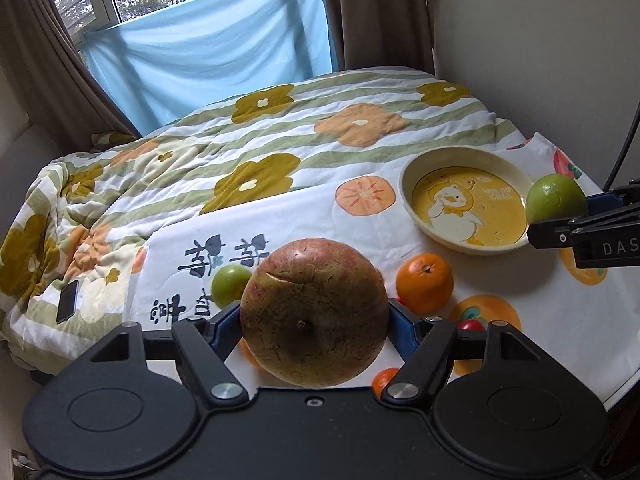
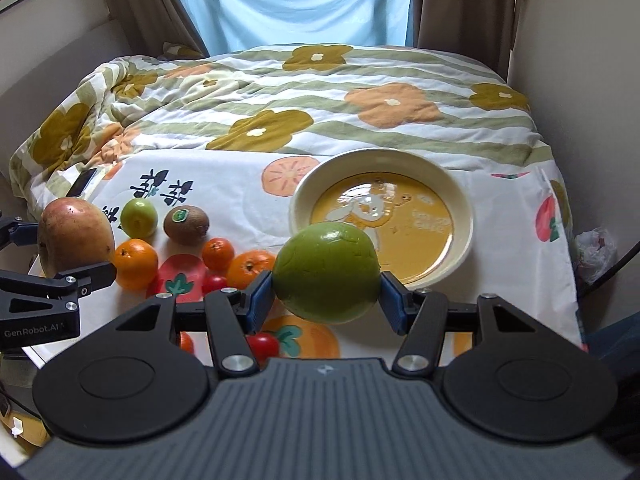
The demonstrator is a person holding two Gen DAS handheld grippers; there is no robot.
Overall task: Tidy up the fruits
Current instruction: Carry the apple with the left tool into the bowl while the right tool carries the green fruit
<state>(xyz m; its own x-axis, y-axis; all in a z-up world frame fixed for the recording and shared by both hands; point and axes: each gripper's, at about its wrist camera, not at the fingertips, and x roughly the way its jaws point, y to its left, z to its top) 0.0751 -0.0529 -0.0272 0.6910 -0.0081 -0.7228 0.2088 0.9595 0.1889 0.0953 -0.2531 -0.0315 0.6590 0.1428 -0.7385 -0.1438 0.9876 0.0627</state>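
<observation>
Apple, stem end toward camera, pinched in left fingers; green fruit in right fingers

Reddish-brown mottled round apple, plain green round fruit, cream round ceramic bowl with yellow duck picture, green-striped flowered quilt
</observation>
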